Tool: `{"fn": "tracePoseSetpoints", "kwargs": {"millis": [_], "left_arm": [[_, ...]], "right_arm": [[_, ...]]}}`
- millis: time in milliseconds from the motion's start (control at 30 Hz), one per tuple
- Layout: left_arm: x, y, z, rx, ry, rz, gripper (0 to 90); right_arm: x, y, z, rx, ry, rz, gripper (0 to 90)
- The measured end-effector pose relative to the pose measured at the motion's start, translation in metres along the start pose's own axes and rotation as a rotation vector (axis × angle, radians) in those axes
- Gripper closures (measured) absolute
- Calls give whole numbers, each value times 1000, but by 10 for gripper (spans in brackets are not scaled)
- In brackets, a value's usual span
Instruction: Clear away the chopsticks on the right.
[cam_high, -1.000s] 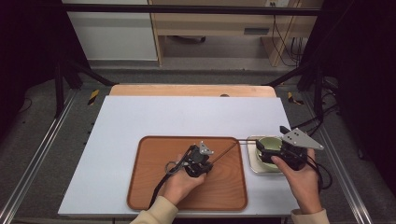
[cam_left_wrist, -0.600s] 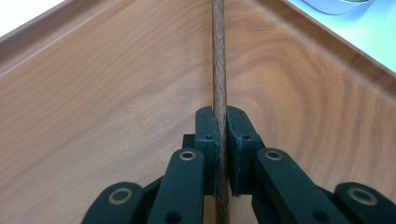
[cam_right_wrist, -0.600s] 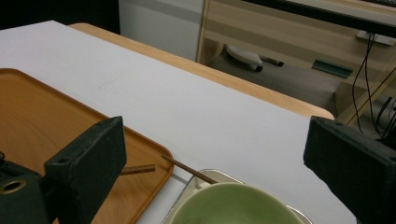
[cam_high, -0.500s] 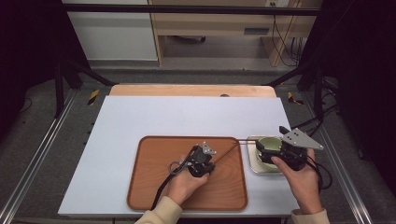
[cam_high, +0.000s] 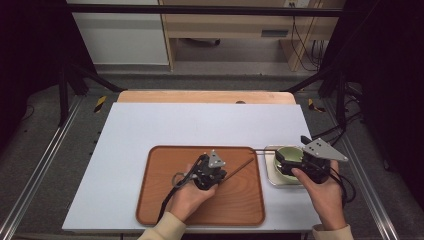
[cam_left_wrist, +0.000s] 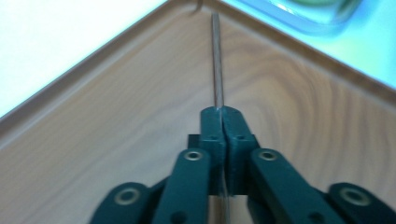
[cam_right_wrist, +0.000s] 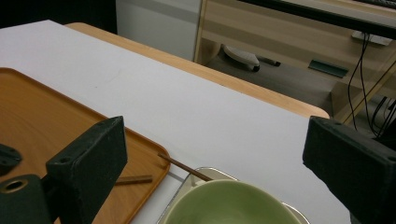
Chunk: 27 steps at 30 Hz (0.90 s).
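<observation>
A: What's sitting in the containers?
B: Green bowl (cam_high: 291, 155) is resting in the square dish (cam_high: 270, 172); one chopstick (cam_high: 263, 149) is lying across it. Wooden tray (cam_high: 165, 200) is carrying the other chopstick (cam_left_wrist: 217, 70).
A: Grippers?
B: Left gripper (cam_left_wrist: 225, 125) is clenching that tray chopstick, which is sticking out ahead. Right gripper (cam_right_wrist: 212, 163) is gaping wide around the bowl, not pressing it.

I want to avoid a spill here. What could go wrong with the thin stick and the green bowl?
1. The left gripper pinches the thin brown wooden chopstick at one end, so it may pivot or slip.
2. A second chopstick lies across the rim of the brown wooden tray; a nudge could roll it.
3. The right gripper is open around the green ceramic bowl; an off-centre close might tip it.
</observation>
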<state>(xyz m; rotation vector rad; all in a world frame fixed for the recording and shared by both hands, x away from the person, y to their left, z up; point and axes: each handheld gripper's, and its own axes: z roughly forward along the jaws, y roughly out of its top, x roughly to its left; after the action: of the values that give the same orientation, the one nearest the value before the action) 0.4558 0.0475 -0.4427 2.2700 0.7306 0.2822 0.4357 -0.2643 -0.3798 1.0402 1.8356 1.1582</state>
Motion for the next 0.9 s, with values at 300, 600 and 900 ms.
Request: {"fn": "tracePoseSetpoints", "kwargs": {"millis": [300,600,900], "left_arm": [[12,-21,-6,19,-6,-37,900],[10,-18,9,50,-23,-30,900],[1,-10,21,69,-41,-6,900]], "right_arm": [[0,-1,0,3,-5,2,69],[-1,-1,-1,5,0,-2,69],[-2,-1,-2,1,-3,-1,68]]}}
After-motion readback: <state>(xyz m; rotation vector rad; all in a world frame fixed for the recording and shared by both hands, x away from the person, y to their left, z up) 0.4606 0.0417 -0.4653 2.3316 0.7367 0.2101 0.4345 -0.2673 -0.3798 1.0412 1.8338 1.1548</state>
